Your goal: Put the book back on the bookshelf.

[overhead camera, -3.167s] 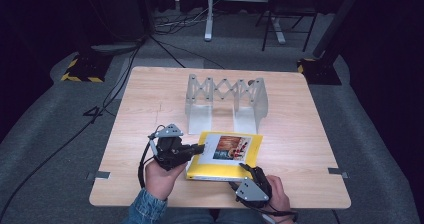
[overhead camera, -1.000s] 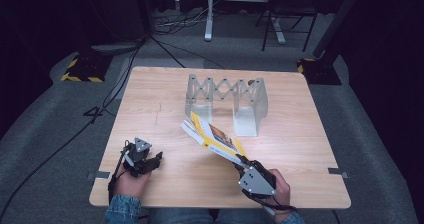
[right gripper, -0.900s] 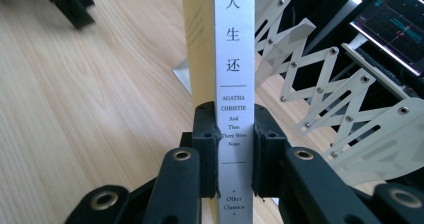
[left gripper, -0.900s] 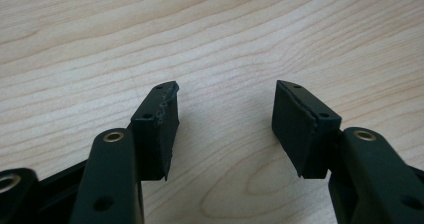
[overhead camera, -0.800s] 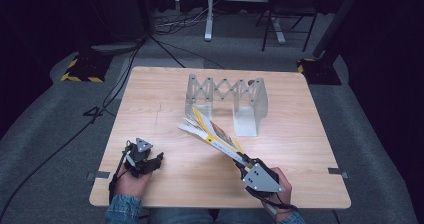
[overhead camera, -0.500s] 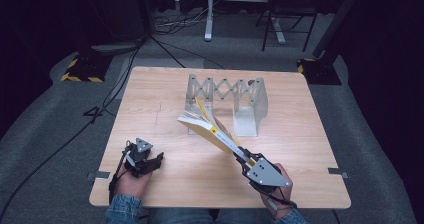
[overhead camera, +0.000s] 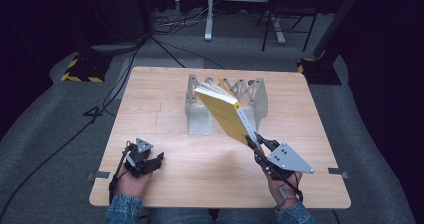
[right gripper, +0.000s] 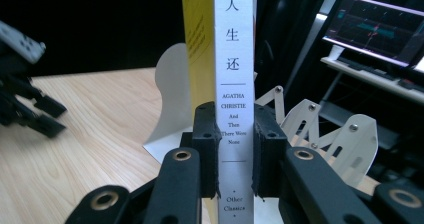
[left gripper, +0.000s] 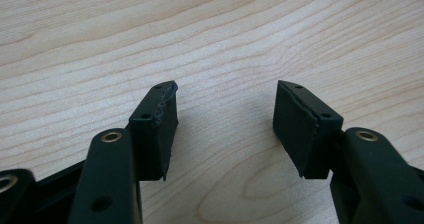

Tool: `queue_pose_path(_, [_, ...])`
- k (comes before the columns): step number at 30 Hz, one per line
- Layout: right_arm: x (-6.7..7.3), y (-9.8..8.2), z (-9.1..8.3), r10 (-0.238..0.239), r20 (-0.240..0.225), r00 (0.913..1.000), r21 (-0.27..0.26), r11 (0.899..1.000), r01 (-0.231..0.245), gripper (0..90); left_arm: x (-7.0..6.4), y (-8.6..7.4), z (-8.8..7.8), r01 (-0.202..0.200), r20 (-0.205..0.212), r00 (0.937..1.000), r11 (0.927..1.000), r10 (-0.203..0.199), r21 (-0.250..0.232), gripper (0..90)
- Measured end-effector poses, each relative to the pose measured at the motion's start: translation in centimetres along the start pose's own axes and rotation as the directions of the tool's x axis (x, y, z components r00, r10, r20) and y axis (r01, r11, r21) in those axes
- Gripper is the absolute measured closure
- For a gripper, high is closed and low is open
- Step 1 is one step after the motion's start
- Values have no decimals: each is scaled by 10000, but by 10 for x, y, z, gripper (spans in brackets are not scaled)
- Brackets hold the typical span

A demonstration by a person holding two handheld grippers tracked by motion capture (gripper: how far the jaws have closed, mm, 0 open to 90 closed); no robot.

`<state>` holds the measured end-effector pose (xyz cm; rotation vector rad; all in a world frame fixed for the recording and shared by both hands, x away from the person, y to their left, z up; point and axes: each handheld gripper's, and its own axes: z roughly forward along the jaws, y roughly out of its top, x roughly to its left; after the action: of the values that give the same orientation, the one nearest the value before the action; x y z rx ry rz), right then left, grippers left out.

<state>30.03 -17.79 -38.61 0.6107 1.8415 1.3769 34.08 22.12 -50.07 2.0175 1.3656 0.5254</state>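
A yellow paperback book (overhead camera: 226, 115) with a white spine (right gripper: 234, 84) is lifted off the table and tilts up towards the grey expanding book rack (overhead camera: 200, 104) at the table's middle back. My right gripper (overhead camera: 256, 145) is shut on the book's lower end, its pads (right gripper: 206, 149) pressing both covers beside the spine. My left gripper (overhead camera: 150, 160) rests low at the front left of the wooden table (overhead camera: 165, 104), jaws open over bare wood (left gripper: 225, 114), nothing between them.
The rack's white bookend plates (right gripper: 172, 89) stand just behind the raised book. Beyond the table's far edge are cables, a black-and-yellow block (overhead camera: 80, 69) on grey floor, and stand legs (overhead camera: 235, 14). A lit monitor (right gripper: 375, 31) sits behind.
My right gripper has lifted and swung the book from a low slant above the table to a steeper tilt towards the rack. The left gripper has stayed in place, open.
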Motion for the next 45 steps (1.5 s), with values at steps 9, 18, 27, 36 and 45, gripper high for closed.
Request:
queue_pose_path(9, [-17, 7, 4, 736, 231, 9970, -303, 9969, -729, 767, 0, 0, 0, -83, 12, 10000, 10000, 83, 2, 435])
queue_pose_path(18, [-36, 4, 13, 1393, 881, 9863, -579, 9892, -1345, 767, -1, 0, 0, -90, 133, 9999, 10000, 90, -1, 434])
queue_pose_path(27, [-55, 1, 22, 1891, 1626, 9684, -524, 9817, -1829, 766, -1, 0, 0, -211, 138, 9997, 9998, 211, 3, 435])
queue_pose_path(36, [-69, -3, 32, 2282, 2125, 9501, -436, 9736, -2241, 766, -1, 0, 0, -221, 136, 9997, 9998, 221, -4, 435])
queue_pose_path(45, [-70, -7, 54, 2513, 2226, 9420, -157, 9670, -2543, 765, -2, 0, 0, -188, 173, 9997, 9998, 188, -30, 436])
